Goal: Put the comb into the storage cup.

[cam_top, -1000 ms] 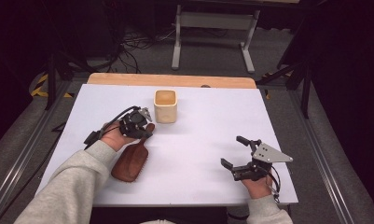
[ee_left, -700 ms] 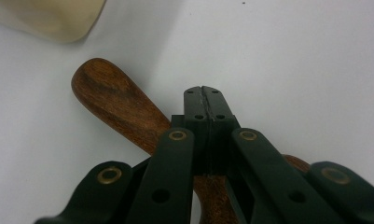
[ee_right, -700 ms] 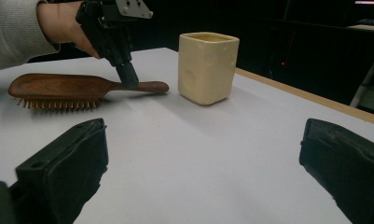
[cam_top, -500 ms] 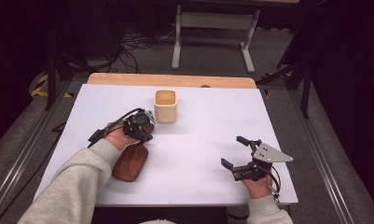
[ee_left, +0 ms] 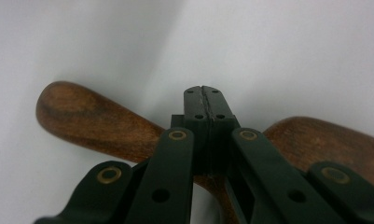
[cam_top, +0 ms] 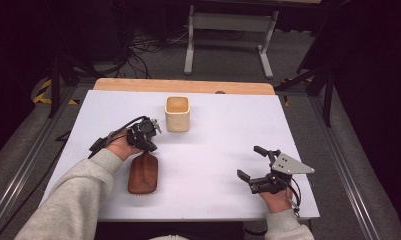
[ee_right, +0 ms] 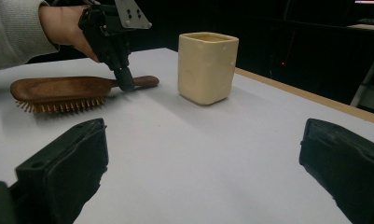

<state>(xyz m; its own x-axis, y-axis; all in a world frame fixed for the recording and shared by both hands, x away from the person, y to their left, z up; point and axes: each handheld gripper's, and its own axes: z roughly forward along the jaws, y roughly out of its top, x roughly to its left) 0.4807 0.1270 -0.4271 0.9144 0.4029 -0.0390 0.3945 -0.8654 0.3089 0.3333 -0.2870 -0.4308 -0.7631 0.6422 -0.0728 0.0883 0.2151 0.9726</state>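
Your left claw (cam_top: 144,136) points down over the narrow handle of the brown wooden hairbrush (cam_top: 143,173), which lies bristles-down on the white table (cam_top: 218,150) near its left front. In the left gripper view the two jaws are pressed together at their tips, with the handle (ee_left: 91,119) running beneath them and the broader brush body off to the right. From that angle you cannot tell whether the tips pinch the wood or only sit against it. In the right gripper view your left claw (ee_right: 125,83) comes down onto the handle just where it meets the brush head (ee_right: 58,91), touching it, with the bristles resting on the table.

Just beyond the brush handle, toward the middle of the table's far half, stands a cream square cup (cam_top: 177,113), upright and open at the top, near your left claw but apart from it.

Your right claw (cam_top: 252,162) rests low at the right front of the table, well apart from brush and cup. Its jaws stand wide apart with nothing between them, aimed across the table toward the cup (ee_right: 207,67).
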